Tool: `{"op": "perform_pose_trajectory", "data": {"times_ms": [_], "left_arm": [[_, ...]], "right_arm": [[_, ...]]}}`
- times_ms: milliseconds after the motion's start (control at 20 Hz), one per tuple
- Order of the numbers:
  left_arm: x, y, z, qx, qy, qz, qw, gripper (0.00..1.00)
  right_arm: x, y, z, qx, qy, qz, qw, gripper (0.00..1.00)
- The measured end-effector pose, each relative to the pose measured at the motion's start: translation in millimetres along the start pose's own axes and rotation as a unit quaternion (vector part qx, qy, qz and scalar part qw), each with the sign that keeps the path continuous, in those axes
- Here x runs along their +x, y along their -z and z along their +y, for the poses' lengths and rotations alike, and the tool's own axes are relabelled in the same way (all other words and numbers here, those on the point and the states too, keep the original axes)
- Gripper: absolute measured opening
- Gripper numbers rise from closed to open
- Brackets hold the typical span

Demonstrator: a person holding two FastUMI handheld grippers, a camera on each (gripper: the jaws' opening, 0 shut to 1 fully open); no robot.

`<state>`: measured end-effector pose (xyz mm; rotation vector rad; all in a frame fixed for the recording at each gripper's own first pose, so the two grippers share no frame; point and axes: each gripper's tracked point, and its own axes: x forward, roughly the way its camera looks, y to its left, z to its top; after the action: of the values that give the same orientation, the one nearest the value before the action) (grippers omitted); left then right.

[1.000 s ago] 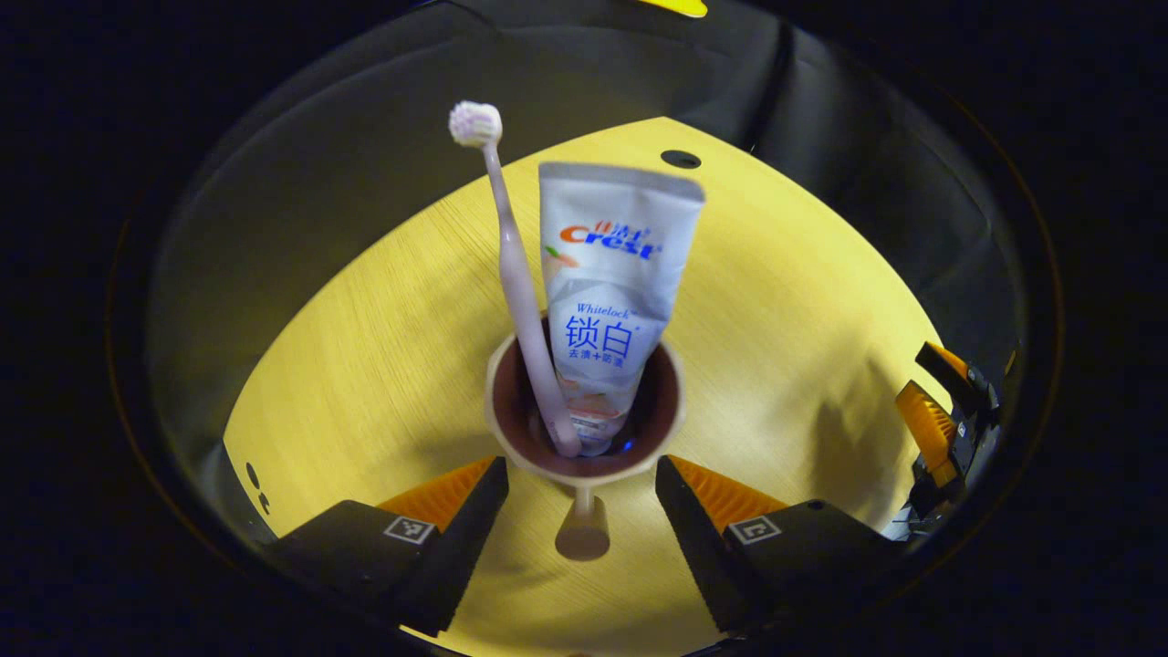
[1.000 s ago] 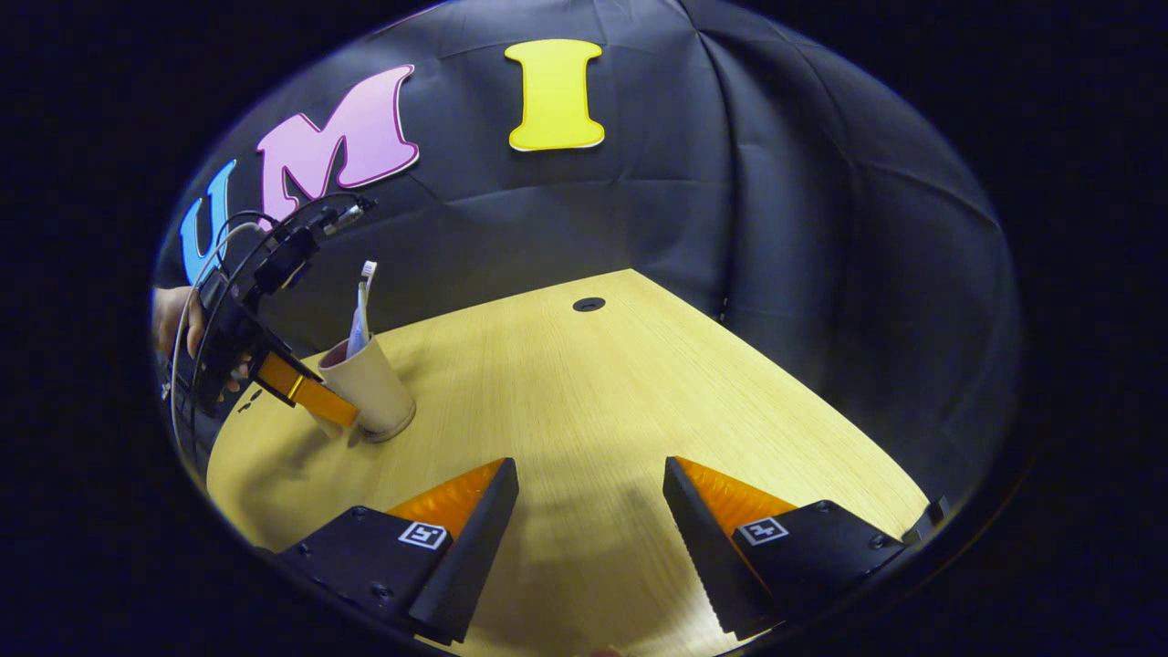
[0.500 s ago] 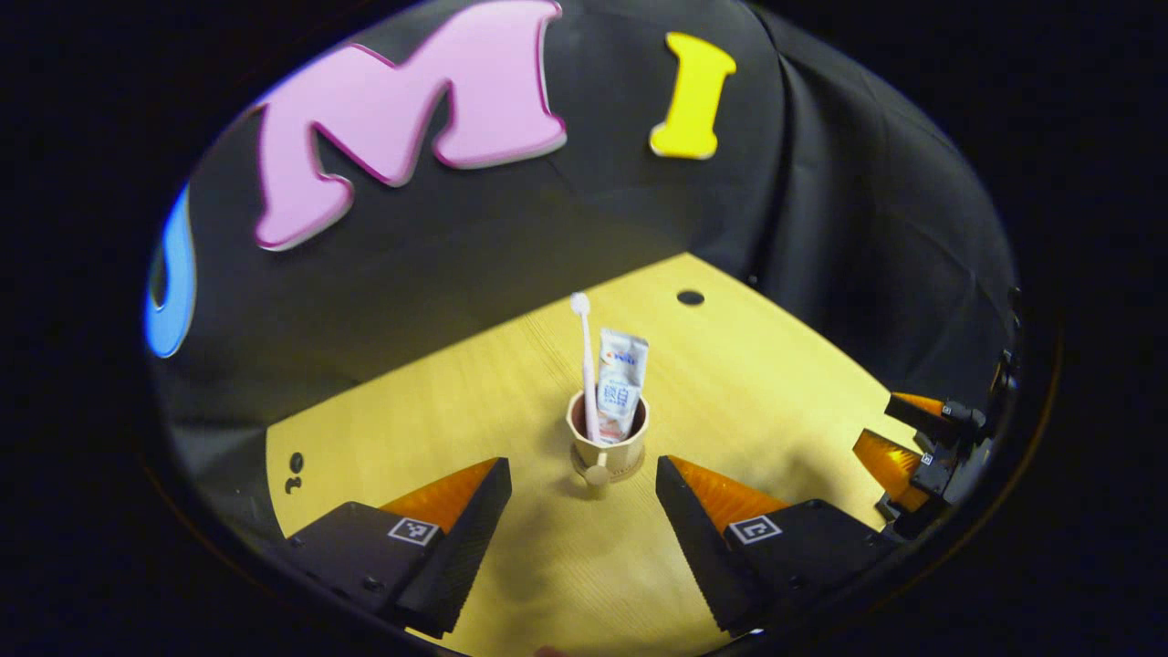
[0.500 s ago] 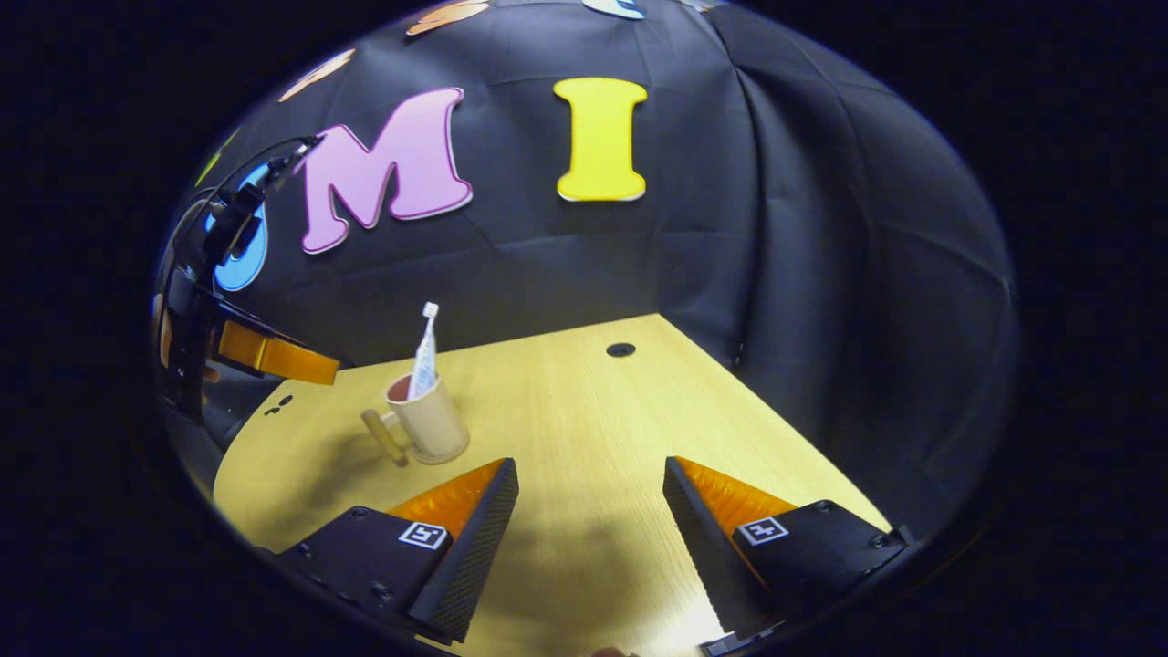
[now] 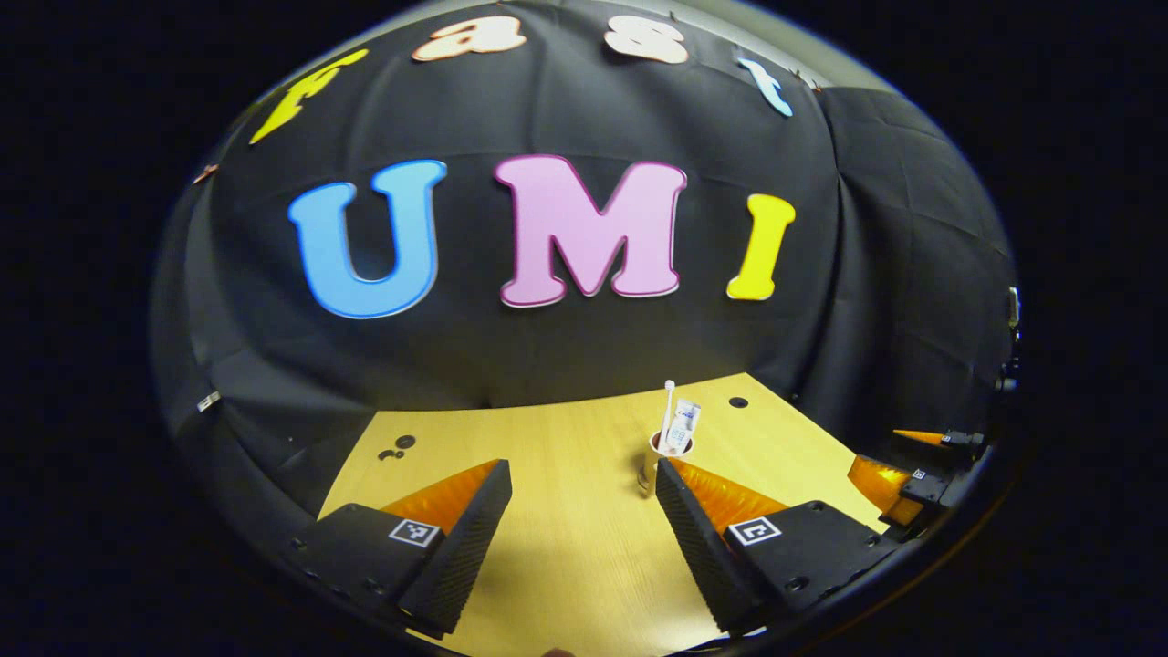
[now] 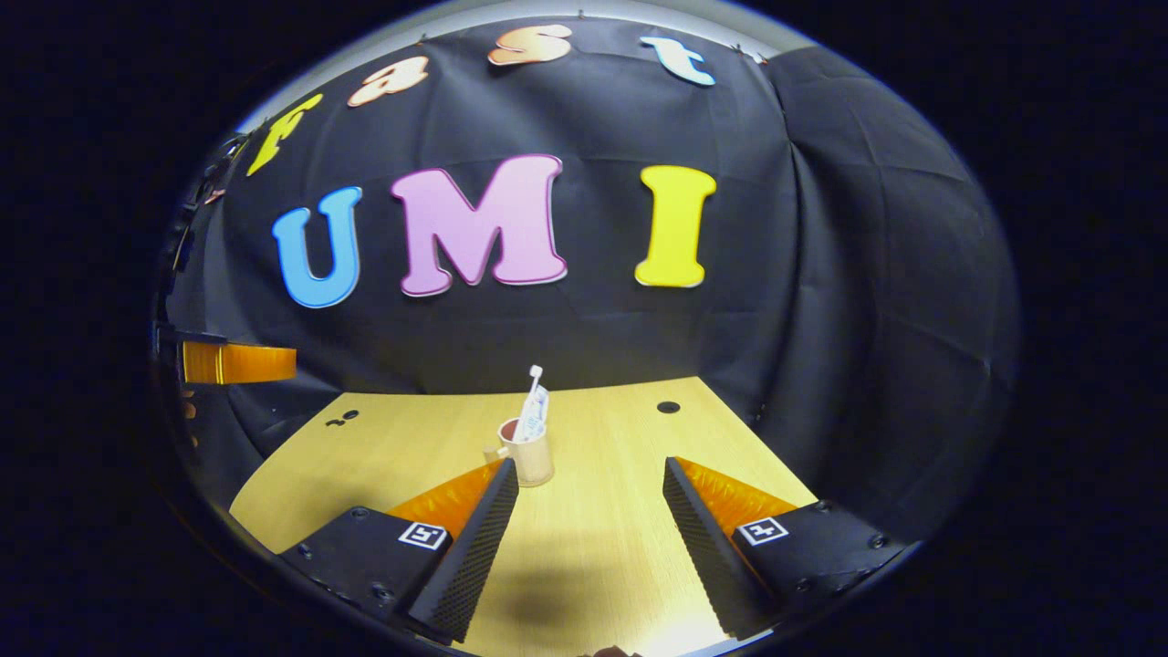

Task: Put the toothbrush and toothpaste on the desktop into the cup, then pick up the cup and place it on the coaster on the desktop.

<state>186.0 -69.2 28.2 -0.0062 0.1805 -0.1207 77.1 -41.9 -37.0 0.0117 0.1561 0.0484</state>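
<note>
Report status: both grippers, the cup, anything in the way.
Left gripper open, holding nothing. Right gripper open, holding nothing. Cup upright on desk, toothbrush and toothpaste inside. Coaster can't be made out; nothing near cup.

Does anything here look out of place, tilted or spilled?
Nothing stands out. The cup stands upright on the desktop, with the toothbrush and toothpaste leaning inside it. No coaster can be made out under it.
</note>
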Motion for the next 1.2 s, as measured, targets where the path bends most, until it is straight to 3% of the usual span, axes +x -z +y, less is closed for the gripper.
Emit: {"op": "perform_pose_trajectory", "data": {"times_ms": [450, 650, 950, 1200], "left_arm": [[-147, 39, 41, -0.051, -0.059, -0.075, 0.994, 0.99], [-183, 53, 44, -0.066, -0.076, -0.096, 0.990, 0.99], [-203, 71, 40, -0.062, -0.077, -0.101, 0.990, 0.99], [-196, 75, 33, -0.056, -0.050, -0.093, 0.993, 0.99]], "right_arm": [[-108, -23, 41, -0.012, -0.023, -0.040, 0.999, 0.99], [-144, -18, 45, 0.004, -0.027, -0.046, 0.999, 0.98], [-164, 6, 50, 0.022, -0.020, -0.032, 0.999, 0.99], [-166, 15, 56, 0.005, -0.021, -0.021, 1.000, 0.99]]}}
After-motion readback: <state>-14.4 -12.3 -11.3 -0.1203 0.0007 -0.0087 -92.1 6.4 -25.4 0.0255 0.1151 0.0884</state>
